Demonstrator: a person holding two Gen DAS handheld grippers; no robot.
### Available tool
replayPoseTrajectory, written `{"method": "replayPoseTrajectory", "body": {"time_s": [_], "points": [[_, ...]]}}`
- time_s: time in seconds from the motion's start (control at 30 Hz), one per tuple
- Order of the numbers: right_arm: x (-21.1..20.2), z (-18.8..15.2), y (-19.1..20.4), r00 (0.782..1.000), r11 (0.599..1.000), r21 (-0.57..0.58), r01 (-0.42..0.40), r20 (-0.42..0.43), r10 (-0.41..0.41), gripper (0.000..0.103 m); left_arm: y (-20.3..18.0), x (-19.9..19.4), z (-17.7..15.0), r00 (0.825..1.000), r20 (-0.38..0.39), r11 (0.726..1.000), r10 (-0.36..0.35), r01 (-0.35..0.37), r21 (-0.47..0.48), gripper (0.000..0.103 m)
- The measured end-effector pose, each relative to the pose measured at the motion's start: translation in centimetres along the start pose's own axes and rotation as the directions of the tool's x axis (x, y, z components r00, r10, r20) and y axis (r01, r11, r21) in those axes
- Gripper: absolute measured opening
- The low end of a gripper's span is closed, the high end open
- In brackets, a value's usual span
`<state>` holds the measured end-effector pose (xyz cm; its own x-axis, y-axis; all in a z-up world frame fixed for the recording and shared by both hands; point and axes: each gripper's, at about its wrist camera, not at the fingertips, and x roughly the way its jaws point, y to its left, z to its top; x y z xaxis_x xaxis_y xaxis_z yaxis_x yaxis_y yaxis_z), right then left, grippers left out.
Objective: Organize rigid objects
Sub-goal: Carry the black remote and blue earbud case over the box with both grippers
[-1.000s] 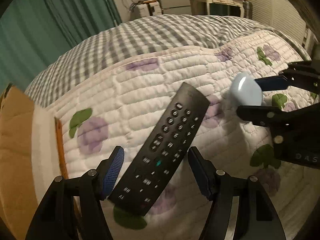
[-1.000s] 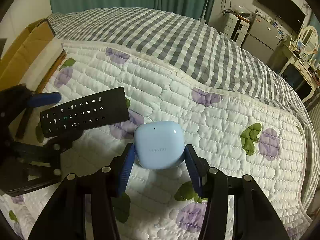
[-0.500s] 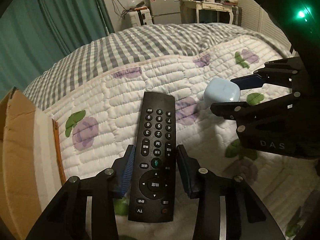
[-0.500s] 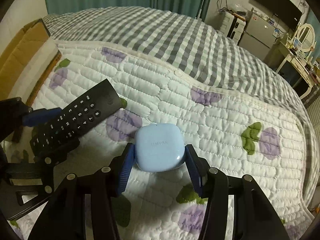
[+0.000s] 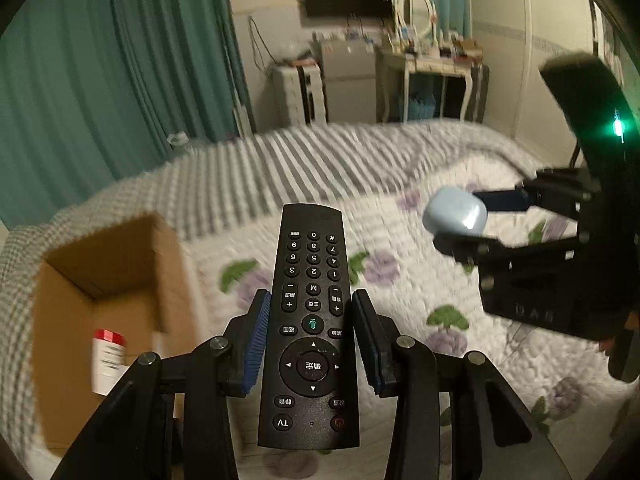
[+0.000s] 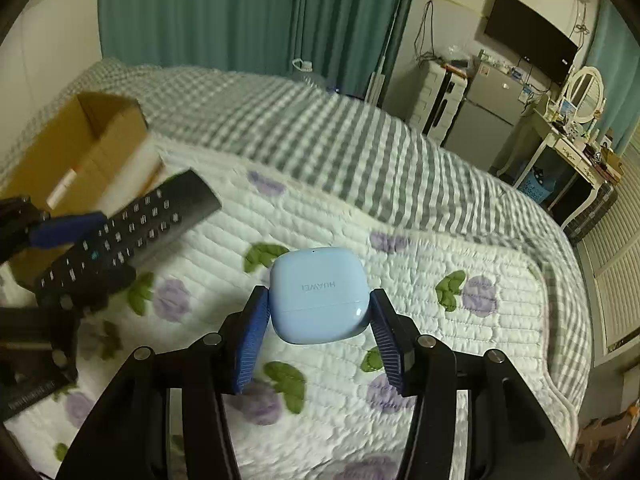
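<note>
Left gripper (image 5: pixel 311 336) clamped on the black remote (image 5: pixel 310 332), pads pressing both long edges near its middle, the far end sticking forward. Right gripper (image 6: pixel 316 316) clamped on the pale blue earbud case (image 6: pixel 318 294), pads against its two sides. Both things are held clear of the quilt (image 6: pixel 400 280).

Step in hand, by my reading: carry both to the cardboard box (image 5: pixel 120 280) at the left edge of the bed. Keep the remote level so it does not pivot between the pads; lower it lengthwise into the opening. The case is smooth and rounded, so hold pressure steady.

A small red-and-white box (image 5: pixel 106 360) lies inside already. The two grippers sit close together, so bring them to the opening one at a time.
</note>
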<state>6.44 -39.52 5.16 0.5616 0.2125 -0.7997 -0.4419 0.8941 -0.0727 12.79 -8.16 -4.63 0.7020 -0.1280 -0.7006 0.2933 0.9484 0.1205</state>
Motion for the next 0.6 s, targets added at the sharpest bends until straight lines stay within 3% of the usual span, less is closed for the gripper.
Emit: {"method": "replayPoseTrajectory", "body": {"time_s": [0.27, 0.4, 0.6], "points": [[-7.8, 4.7, 4.5, 0.991, 0.999, -0.052, 0.008, 0.134, -0.001, 0.051, 6.2, -7.3, 1.6, 0.990, 0.127, 0.996, 0.064, -0.055, -0.068, 0.041], [-11.2, 7.5, 8.4, 0.977, 0.996, -0.089, -0.027, 0.206, 0.045, 0.051, 9.8, -9.2, 1.3, 0.983, 0.150, 0.989, 0.109, -0.092, -0.113, 0.041], [-12.4, 10.1, 14.0, 0.962, 0.986, -0.145, -0.086, 0.245, 0.120, 0.051, 14.3, -9.2, -0.3, 0.978, 0.140, 0.974, 0.156, -0.129, -0.185, 0.041]]}}
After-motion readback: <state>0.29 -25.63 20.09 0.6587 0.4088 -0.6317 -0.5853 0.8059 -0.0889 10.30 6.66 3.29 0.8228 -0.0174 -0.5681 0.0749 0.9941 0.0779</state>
